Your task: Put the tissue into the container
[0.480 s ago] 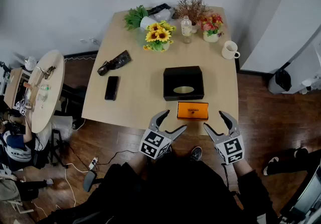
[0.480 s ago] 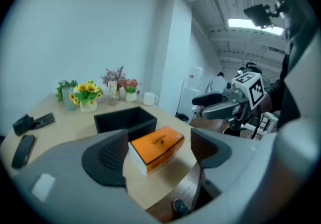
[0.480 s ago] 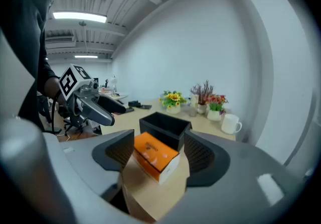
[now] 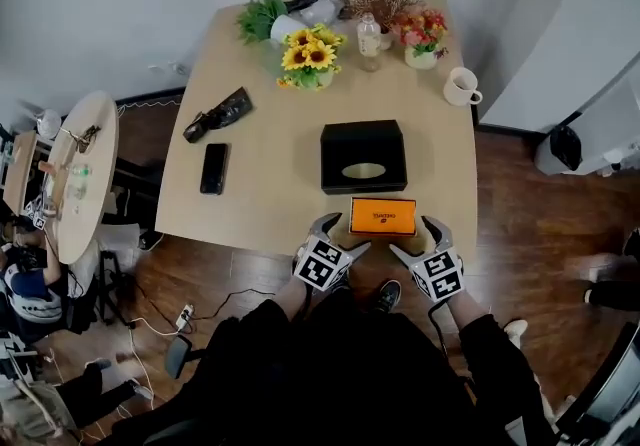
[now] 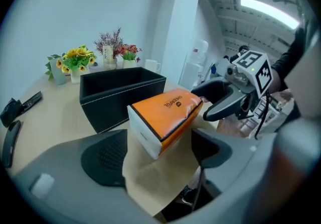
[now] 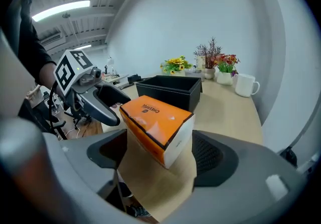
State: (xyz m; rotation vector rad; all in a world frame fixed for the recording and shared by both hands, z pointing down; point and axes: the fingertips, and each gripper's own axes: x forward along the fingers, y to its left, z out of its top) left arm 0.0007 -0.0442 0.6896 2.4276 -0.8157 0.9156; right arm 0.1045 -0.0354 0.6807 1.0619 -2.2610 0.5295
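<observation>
Orange tissue pack (image 4: 383, 217) laid at the table (image 4: 270, 184) edge, flanked by left gripper (image 4: 345, 237) and right gripper (image 4: 415, 238), both spread wide, nothing gripped, pack untouched just ahead of each, black container (image 4: 363, 156) just beyond.

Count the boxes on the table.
2. The black box sits in the middle of the table; the orange box lies just in front of it, by the near edge. None seems hidden.
</observation>
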